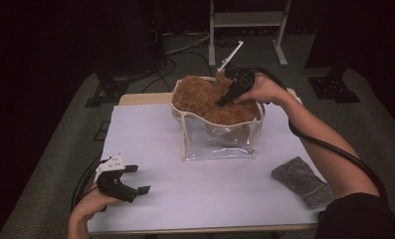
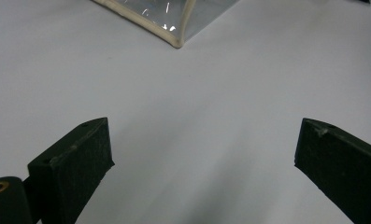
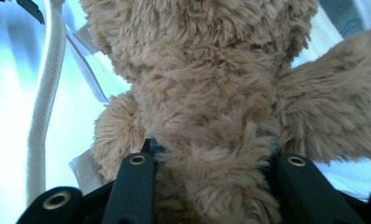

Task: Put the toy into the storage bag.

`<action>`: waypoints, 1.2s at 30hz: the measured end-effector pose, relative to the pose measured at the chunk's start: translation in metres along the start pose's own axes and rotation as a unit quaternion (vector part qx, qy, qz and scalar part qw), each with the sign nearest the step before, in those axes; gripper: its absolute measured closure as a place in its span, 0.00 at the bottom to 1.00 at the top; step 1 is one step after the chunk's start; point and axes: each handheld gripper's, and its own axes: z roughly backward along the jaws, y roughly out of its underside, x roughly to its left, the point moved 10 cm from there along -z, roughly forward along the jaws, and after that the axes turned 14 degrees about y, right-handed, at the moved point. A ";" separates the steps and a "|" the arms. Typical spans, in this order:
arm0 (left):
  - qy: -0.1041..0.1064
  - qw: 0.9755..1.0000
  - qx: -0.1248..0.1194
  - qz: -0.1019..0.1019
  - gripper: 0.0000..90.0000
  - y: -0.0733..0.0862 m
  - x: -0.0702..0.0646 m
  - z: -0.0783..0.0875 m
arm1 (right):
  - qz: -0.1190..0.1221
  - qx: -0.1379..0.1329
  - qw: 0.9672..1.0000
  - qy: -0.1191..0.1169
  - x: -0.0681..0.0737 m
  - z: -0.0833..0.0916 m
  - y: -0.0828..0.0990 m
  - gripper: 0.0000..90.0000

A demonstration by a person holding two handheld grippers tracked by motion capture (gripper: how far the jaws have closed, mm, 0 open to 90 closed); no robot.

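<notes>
A brown plush toy [image 1: 205, 99] lies in the open top of a clear plastic bag with cream trim [image 1: 220, 142] at the table's far middle. My right gripper [image 1: 225, 98] reaches down into the bag and is shut on the plush toy [image 3: 206, 102]; both jaws are sunk into the fur, their tips hidden. My left gripper [image 1: 138, 180] rests on the white table [image 1: 200, 199] at the near left, open, nothing between its fingers [image 2: 75, 163]. A corner of the clear bag [image 2: 174, 28] lies ahead of it.
A grey cloth [image 1: 302, 181] lies near the table's front right. A white zipper strip [image 1: 231, 56] sticks up behind the bag. Dark floor with cables and a white stand [image 1: 247, 20] lies beyond the table.
</notes>
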 end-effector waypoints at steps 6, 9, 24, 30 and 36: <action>0.001 1.000 0.002 -0.001 0.04 0.000 0.000 0.001 | 0.002 0.008 1.000 -0.012 0.006 -0.006 0.006 0.70; 0.001 1.000 0.002 -0.001 0.04 0.000 0.000 0.000 | 0.000 0.012 1.000 -0.018 0.008 -0.009 0.010 0.70; 0.002 1.000 0.004 0.001 0.04 0.002 0.000 0.000 | 0.006 0.022 1.000 -0.010 0.008 -0.022 0.019 0.56; 0.001 1.000 0.000 0.000 0.04 0.000 -0.002 0.001 | 0.025 0.006 1.000 0.011 0.005 -0.015 0.012 0.42; 0.002 1.000 0.001 0.005 0.04 0.001 -0.002 0.000 | 0.030 -0.021 0.999 0.024 0.002 -0.004 -0.001 0.45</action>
